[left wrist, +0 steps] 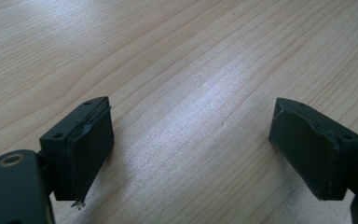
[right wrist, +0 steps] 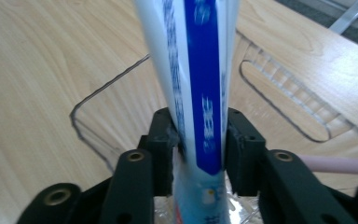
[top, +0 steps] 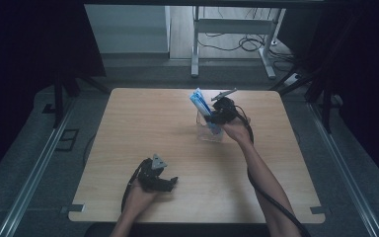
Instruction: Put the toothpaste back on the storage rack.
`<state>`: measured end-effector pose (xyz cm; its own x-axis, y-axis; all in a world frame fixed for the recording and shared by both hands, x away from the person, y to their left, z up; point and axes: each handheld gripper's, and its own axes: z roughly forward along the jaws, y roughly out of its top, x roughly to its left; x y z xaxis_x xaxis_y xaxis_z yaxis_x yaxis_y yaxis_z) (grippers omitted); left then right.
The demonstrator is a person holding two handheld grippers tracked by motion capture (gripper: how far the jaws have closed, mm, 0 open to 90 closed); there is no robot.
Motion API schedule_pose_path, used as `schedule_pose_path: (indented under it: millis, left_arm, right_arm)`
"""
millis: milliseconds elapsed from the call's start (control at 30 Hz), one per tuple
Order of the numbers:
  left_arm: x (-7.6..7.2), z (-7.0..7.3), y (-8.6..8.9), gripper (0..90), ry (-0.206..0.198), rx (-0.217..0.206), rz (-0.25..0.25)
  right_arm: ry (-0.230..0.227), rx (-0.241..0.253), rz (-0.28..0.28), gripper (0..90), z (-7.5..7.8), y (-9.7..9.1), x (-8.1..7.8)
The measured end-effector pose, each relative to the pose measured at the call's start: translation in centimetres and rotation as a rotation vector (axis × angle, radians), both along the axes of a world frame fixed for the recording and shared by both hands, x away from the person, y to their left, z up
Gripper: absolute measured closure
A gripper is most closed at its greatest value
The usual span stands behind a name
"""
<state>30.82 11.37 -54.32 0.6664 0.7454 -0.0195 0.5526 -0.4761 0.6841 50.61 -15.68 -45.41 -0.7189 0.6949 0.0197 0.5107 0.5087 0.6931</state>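
While upright in the clear cup [top: 209, 132], toothpaste tube [right wrist: 193, 88] between right hand-held gripper [right wrist: 200, 140] pads; left hand-held gripper [left wrist: 191, 149] wide.

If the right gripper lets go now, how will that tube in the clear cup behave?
The tube stands tall above the clear cup and leans, so it will likely tip against the rim. It looks soft and glossy, so probably squashy and slippery between the right gripper pads. The cup looks light and may topple.

A light wooden table [top: 143, 123] stands on grey floor — metal rails [top: 34, 173] run along both sides. Beyond its far edge, a white desk frame [top: 234, 29] with loose cables [top: 237, 45] beneath it — dark curtains [top: 24, 54] hang left and right.
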Motion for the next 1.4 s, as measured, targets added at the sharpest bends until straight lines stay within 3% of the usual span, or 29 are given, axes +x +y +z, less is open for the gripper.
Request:
schedule_pose_path:
  millis: [333, 733, 1100, 1400]
  left_arm:
    - [0.0, 0.0, 0.0, 13.8, 0.001, 0.0, 0.002]
    - [0.0, 0.0, 0.0, 13.8, 0.001, 0.0, 0.001]
    - [0.0, 0.0, 0.0, 13.8, 0.0, 0.0, -0.001]
    - [0.0, 0.0, 0.0, 13.8, 0.0, 0.001, 0.0]
  right_arm:
    - [0.014, 0.015, 0.01, 50.6, 0.5, 0.0, -0.2]
    - [0.001, -0.01, 0.037, 37.5, 1.1, 0.4, -0.7]
    - [-0.036, -0.014, 0.044, 15.0, 2.0, 0.6, -1.5]
    - [-0.04, 0.005, 0.049, 10.4, 2.7, 0.2, -2.1]
